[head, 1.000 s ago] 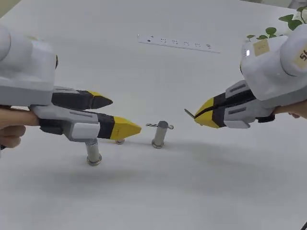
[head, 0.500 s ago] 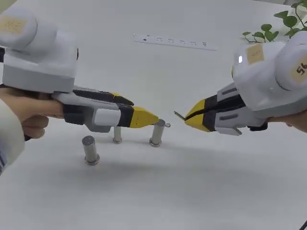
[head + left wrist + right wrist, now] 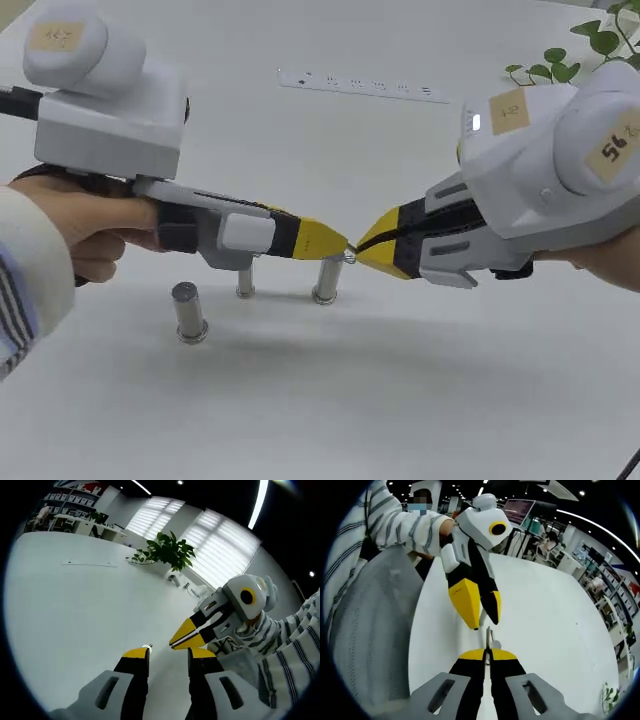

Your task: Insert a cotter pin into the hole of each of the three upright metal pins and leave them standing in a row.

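My left gripper (image 3: 340, 243) has closed in from the left, its jaws narrowed to a slim gap. Its tips are now above the right pin (image 3: 327, 280), beyond the left pin (image 3: 187, 312) and middle pin (image 3: 245, 283), all short, silvery and upright on the white table (image 3: 420, 400). My right gripper (image 3: 362, 251) has come in almost tip to tip, clamped on a thin silvery cotter pin (image 3: 487, 632) jutting straight ahead.

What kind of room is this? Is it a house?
Probably an office or lab, not a house: a big white workbench, desks with screens behind it, and wide blinds by a potted plant.
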